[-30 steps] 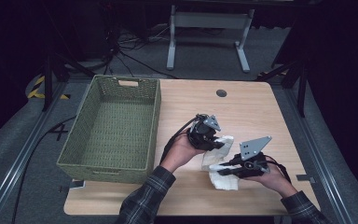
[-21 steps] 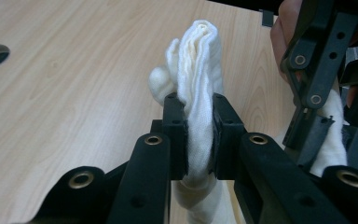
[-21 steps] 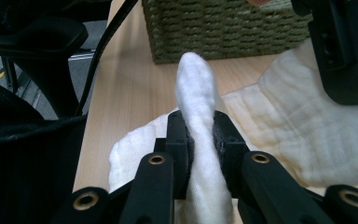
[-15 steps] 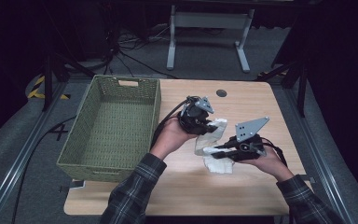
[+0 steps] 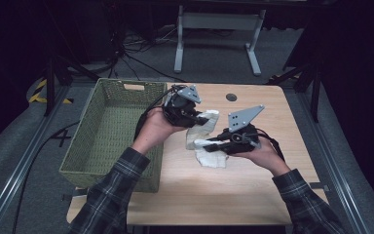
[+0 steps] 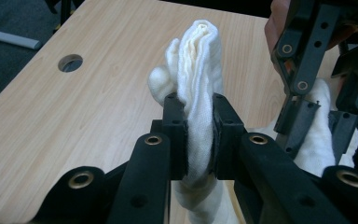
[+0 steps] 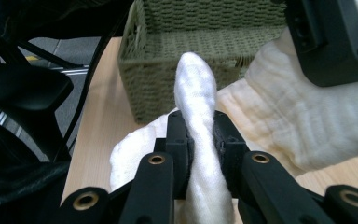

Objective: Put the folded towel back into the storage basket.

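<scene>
While the left gripper (image 5: 200,118) was clamped on a bunched fold of the white cloth (image 5: 202,141), the right gripper (image 5: 205,145) pinched another fold of the same cloth, its jaws pressed tight on the fabric. The cloth hung between the two grippers above the wooden worktop (image 5: 253,185), near its middle and just to the right of the green woven basket (image 5: 109,131), with its lower end drooping toward the worktop below the right gripper.
</scene>
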`<control>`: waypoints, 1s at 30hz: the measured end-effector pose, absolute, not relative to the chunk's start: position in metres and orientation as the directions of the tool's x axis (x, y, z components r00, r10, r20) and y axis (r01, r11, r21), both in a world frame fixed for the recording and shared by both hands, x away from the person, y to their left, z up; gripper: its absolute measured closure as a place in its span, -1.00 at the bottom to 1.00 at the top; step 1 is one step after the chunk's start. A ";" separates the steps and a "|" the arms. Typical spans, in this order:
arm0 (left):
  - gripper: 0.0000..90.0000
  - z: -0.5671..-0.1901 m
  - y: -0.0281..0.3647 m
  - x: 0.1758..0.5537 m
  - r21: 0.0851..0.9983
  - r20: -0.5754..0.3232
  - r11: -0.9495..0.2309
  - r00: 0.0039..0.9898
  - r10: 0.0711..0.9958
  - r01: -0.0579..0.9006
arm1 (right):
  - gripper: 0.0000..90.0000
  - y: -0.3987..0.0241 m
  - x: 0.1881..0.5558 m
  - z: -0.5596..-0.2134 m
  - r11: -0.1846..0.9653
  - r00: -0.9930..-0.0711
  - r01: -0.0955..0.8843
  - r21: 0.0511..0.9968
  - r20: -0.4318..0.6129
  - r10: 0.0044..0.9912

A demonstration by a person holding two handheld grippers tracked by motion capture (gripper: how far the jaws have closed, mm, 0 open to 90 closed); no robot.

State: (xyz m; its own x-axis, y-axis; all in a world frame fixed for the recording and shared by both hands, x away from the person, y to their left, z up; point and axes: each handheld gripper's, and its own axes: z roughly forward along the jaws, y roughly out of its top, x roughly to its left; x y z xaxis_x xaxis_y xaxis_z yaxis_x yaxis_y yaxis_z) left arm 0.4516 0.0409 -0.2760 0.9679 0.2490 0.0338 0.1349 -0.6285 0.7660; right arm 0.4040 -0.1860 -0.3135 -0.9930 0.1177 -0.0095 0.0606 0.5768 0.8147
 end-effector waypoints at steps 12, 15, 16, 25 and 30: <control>0.77 -0.274 0.094 0.466 0.788 0.033 -0.599 0.963 0.269 0.141 | 0.78 -0.133 0.423 -0.299 0.581 -0.994 0.054 0.812 -0.010 0.106; 0.77 -0.276 0.105 0.469 0.790 0.035 -0.596 0.960 0.278 0.145 | 0.78 -0.119 0.426 -0.297 0.577 -0.995 0.050 0.815 -0.008 0.097; 0.77 -0.277 0.109 0.469 0.789 0.035 -0.597 0.958 0.283 0.148 | 0.78 -0.115 0.427 -0.296 0.573 -0.995 0.045 0.818 -0.011 0.095; 0.77 -0.282 0.143 0.468 0.799 0.035 -0.576 0.943 0.331 0.172 | 0.78 -0.077 0.432 -0.295 0.571 -0.998 0.038 0.820 -0.002 0.069; 0.77 -0.288 0.160 0.466 0.804 0.030 -0.561 0.931 0.365 0.194 | 0.78 -0.056 0.432 -0.299 0.570 -0.998 0.032 0.821 -0.005 0.063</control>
State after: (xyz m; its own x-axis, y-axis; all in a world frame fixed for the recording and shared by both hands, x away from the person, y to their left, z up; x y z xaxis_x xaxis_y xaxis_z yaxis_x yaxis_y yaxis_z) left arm 0.4664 0.1600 -0.2883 0.9307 0.3647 0.0296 0.1944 -0.5615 0.8043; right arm 0.4325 -0.0560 -0.2987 -0.9980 0.0630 -0.0050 0.0318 0.5697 0.8212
